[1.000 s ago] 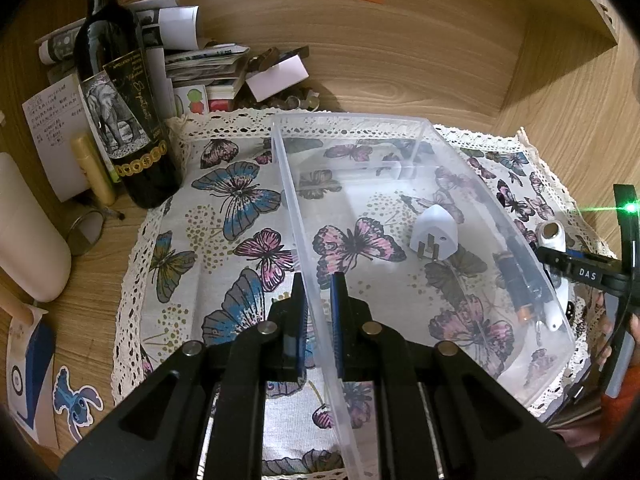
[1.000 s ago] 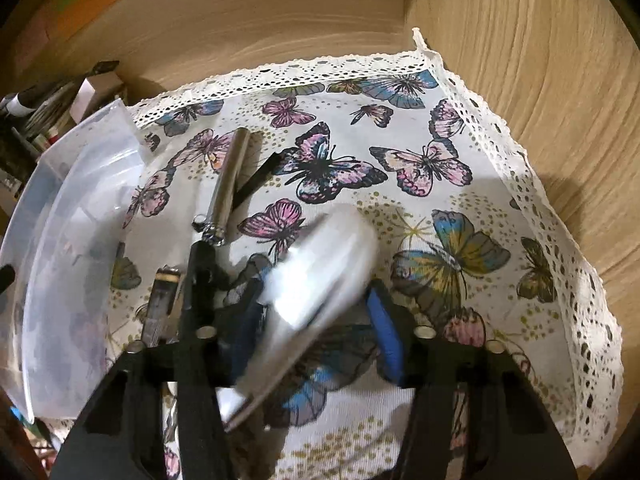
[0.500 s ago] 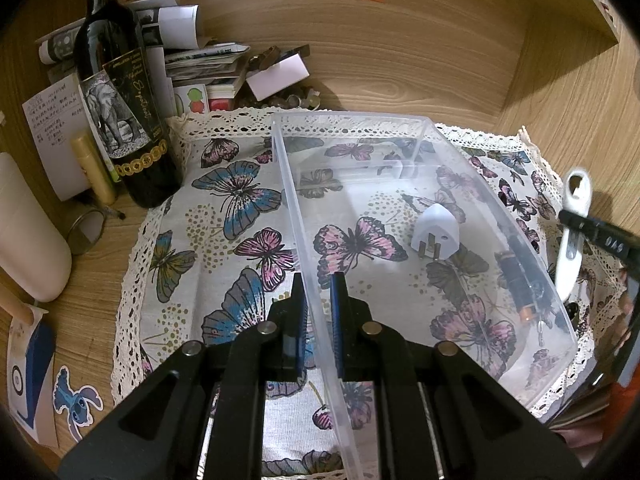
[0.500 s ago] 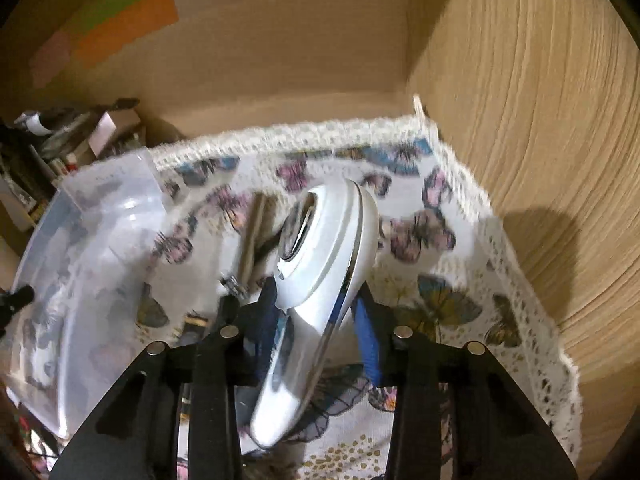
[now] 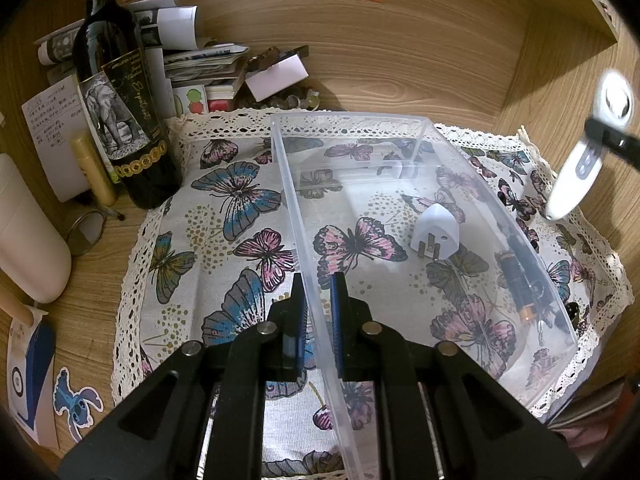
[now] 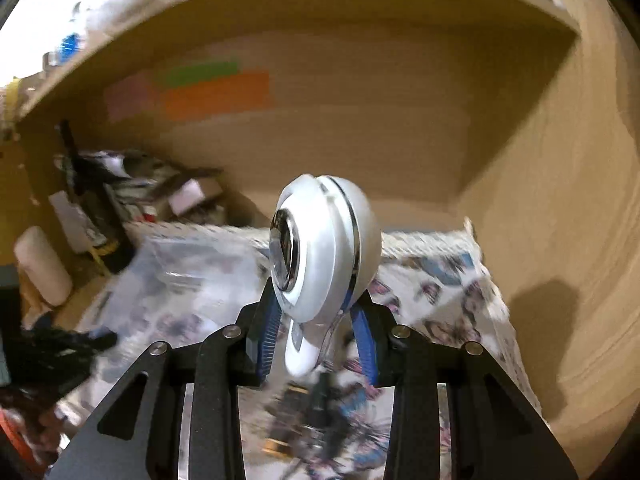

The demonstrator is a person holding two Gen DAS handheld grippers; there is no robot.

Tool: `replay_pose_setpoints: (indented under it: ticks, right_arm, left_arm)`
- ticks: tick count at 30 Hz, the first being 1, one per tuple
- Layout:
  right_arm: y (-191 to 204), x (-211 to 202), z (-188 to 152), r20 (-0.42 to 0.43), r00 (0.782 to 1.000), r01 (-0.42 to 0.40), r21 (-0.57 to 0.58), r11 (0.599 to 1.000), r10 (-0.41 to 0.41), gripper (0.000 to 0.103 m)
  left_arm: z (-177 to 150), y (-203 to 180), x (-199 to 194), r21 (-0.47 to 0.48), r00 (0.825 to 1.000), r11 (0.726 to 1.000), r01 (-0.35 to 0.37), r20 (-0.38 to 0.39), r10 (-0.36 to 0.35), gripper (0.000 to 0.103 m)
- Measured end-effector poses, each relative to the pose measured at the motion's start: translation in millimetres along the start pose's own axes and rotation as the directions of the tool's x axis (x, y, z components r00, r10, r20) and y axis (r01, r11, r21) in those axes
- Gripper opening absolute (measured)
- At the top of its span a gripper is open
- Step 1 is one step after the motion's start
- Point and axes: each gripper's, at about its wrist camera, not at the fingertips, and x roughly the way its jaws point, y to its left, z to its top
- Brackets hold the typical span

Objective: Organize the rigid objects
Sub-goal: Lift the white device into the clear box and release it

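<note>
From the left wrist camera, a clear plastic bin (image 5: 420,216) sits on a butterfly-print cloth with a lace border (image 5: 224,216) covering a wooden bench (image 5: 92,272) set in an alcove, with wood walls close behind and to the right. The left gripper (image 5: 316,316) is clamped on the bin's near-left wall, one finger outside and one inside, nearly closed on the thin plastic. Inside the bin lies a white plug adapter (image 5: 434,232), prongs pointing toward the camera. Beyond the bin's right wall, dark cylindrical items (image 5: 520,276) lie on the cloth. Left of the cloth stand a dark wine bottle (image 5: 120,100) and a stack of papers (image 5: 200,64), leaving a strip of open cloth between bottle and bin. At the upper right, a white handheld device with a chrome ring (image 5: 588,148) hangs in the air above the cloth's right edge. From the right wrist camera, blurred, the right gripper (image 6: 318,332) is closed around that white device (image 6: 324,248), pinching its narrow lower part, with the rounded chrome-ringed head rising above the fingers. The bin (image 6: 192,280) is down to the left.
</note>
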Motion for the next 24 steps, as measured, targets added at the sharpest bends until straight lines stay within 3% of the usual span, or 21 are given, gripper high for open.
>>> replay_pose_setpoints:
  ticks: [8, 16, 20, 24]
  right_arm:
    - [42, -12, 5, 0.023, 0.991, -0.132, -0.085, 0.988, 0.135, 0.031]
    - [75, 14, -11, -0.094, 0.971, -0.228, -0.124, 0.966, 0.218, 0.031]
    - [83, 32, -23, -0.176, 0.951, -0.273, -0.107, 0.956, 0.252, 0.031]
    - [95, 50, -32, -0.241, 0.939, -0.282, -0.128, 0.951, 0.246, 0.031]
  left_arm:
    - [0, 0, 0, -0.001, 1.0, 1.0, -0.001, 0.0, 0.001, 0.011]
    - [1, -2, 2, -0.001, 1.0, 1.0, 0.0, -0.002, 0.0, 0.011]
    - [1, -2, 3, 0.001, 1.0, 1.0, 0.004, -0.001, -0.004, 0.011]
    - [1, -2, 3, 0.002, 1.0, 1.0, 0.006, 0.0, -0.006, 0.011]
